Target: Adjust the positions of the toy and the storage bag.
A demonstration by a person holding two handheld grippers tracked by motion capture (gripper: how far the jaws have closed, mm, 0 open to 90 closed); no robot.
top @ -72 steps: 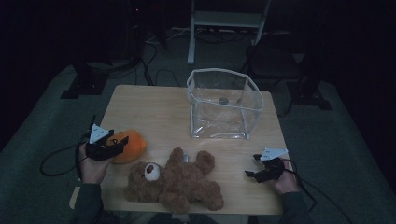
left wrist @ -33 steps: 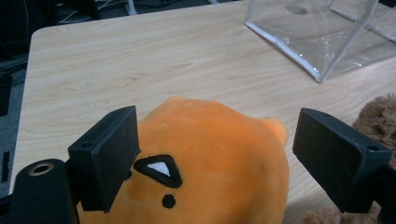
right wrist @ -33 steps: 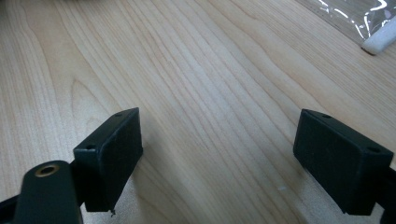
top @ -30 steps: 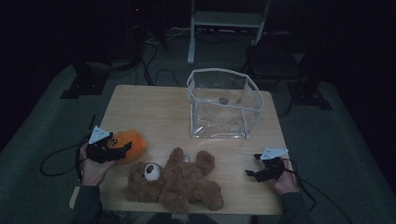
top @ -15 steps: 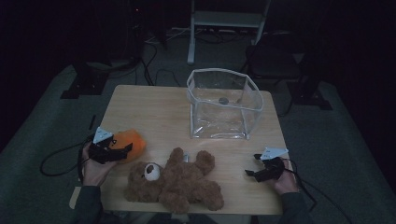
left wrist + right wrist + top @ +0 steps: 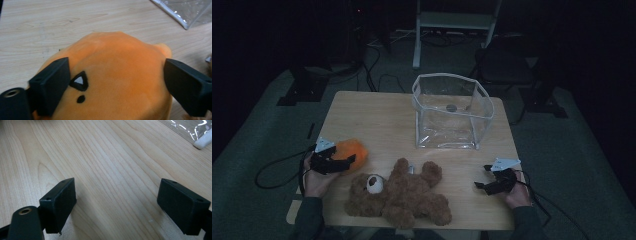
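Left gripper [image 6: 113, 87]: jaws are standing spread, straddling the orange plush toy [image 6: 112, 75], one at each flank, not yet pinching. The toy is lying at the worktop's [image 6: 377, 117] left front, beside the teddy bear [image 6: 399, 192]. Right gripper [image 6: 125, 205]: jaws spread over bare wood, well apart.

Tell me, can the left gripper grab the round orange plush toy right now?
Probably yes. The left gripper has its jaws open on either side of the round orange plush toy, with nothing between them.
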